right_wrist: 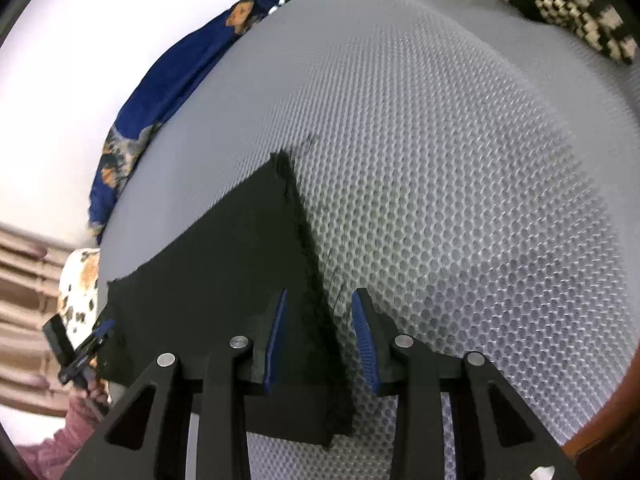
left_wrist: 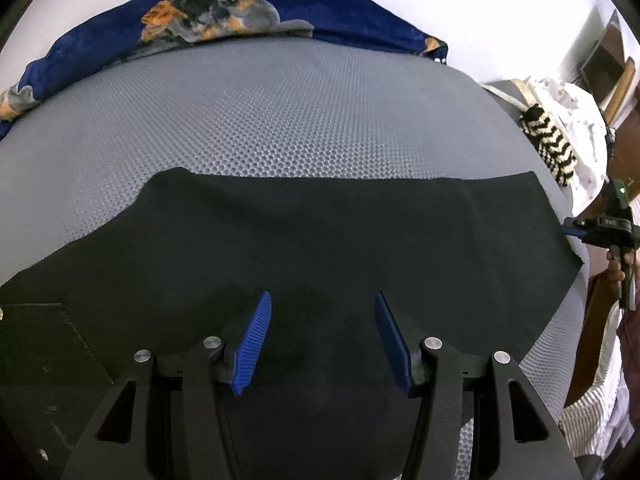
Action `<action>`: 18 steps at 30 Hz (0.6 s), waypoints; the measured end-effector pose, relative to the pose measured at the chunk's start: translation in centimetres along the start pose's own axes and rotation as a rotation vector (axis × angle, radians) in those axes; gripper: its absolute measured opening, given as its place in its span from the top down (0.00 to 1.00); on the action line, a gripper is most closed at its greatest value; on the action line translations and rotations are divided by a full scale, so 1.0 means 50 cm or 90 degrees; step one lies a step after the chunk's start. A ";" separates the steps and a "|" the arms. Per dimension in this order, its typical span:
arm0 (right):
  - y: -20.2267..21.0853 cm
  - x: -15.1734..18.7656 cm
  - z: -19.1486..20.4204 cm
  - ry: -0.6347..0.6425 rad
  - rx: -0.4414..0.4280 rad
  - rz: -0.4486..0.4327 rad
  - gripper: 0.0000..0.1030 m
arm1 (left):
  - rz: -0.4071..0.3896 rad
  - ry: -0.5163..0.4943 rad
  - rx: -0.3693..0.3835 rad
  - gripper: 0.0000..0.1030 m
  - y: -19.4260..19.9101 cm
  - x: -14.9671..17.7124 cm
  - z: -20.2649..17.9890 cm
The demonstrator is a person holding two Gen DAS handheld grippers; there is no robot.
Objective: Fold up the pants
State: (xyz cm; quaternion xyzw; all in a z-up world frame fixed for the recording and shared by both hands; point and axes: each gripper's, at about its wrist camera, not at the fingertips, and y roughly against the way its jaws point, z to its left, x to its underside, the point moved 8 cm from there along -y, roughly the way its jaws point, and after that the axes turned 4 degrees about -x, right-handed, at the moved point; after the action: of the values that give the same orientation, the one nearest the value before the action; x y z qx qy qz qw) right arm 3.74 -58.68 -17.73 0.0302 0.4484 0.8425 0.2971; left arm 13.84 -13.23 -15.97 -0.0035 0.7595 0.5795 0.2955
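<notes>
I note a grey honeycomb-textured mat [left_wrist: 280, 120] as work surface, a navy blanket [left_wrist: 360, 28] with orange-grey print (bunched along the mat's far edge), a black-and-cream zigzag knit [left_wrist: 554, 144] at the mat's corner, white spotted cloth [left_wrist: 576, 112] beside it.

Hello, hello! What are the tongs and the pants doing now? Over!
Both tongs open: left tongs above black pants, right tongs straddling their edge. Pants flat on grey mat. Nothing in the way.

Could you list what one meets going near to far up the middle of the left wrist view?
Left gripper → black pants → grey mat → blue blanket
</notes>
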 end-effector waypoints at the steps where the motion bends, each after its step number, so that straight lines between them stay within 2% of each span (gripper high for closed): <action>1: -0.001 0.000 0.003 0.008 -0.005 0.000 0.70 | 0.006 0.001 -0.003 0.47 -0.006 0.000 -0.002; 3: -0.003 0.004 0.002 0.016 -0.035 0.011 0.70 | 0.021 0.004 -0.013 0.47 -0.017 0.002 -0.002; 4: -0.008 0.007 0.004 0.015 -0.053 0.021 0.74 | 0.028 0.000 -0.013 0.47 -0.023 0.003 -0.005; 7: -0.015 0.006 0.006 0.028 -0.076 0.024 0.78 | 0.033 -0.006 -0.025 0.47 -0.033 0.005 -0.007; 13: -0.037 0.004 0.015 0.010 -0.134 0.017 0.86 | 0.021 -0.027 -0.045 0.46 -0.039 0.006 -0.012; 18: -0.034 0.012 0.024 0.015 -0.100 -0.013 0.90 | 0.011 -0.028 -0.050 0.43 -0.041 0.005 -0.012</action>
State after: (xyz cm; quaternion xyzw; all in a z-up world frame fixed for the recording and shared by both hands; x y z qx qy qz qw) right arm 4.43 -56.74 -18.44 -0.0078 0.3843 0.8724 0.3019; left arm 14.06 -14.34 -17.79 0.0040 0.7293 0.6114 0.3069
